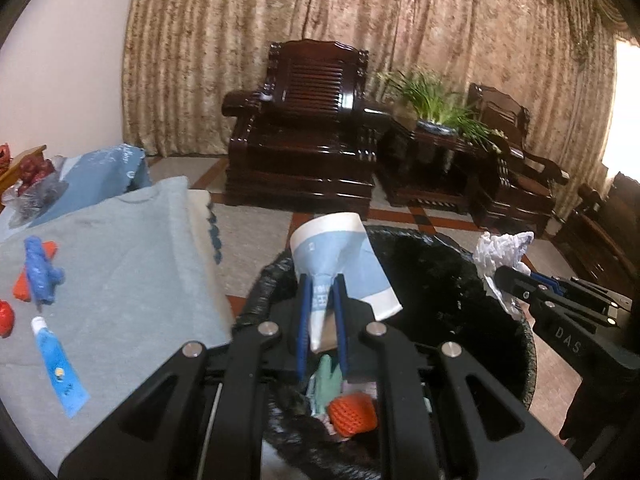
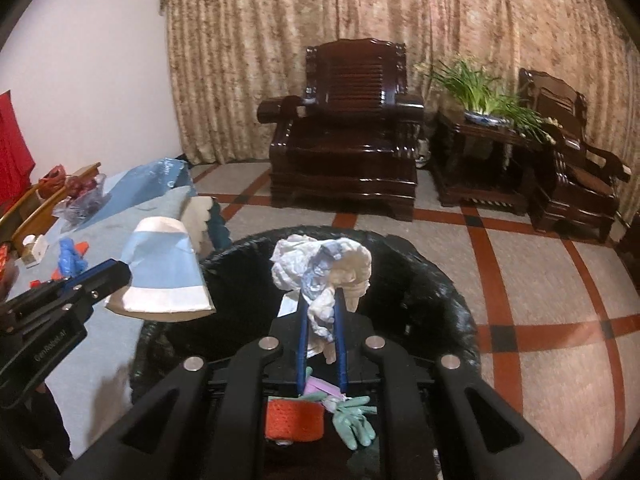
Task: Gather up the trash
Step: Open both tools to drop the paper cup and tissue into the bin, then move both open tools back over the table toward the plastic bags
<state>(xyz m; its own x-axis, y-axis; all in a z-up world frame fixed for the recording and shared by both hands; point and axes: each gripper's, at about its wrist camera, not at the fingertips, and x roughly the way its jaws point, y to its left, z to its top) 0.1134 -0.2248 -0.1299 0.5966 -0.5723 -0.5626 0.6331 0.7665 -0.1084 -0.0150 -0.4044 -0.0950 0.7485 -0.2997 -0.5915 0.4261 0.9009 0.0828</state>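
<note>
My left claw [image 1: 322, 304] clamped on squashed paper cup [image 1: 340, 256], over black bin [image 1: 500, 320]. Cup light, thin, already creased; pinch at flattened wall holds. My right claw [image 2: 320, 312] closed on crumpled tissue wad [image 2: 320, 264], also over bin; soft, weightless, may snag on pads.
</note>
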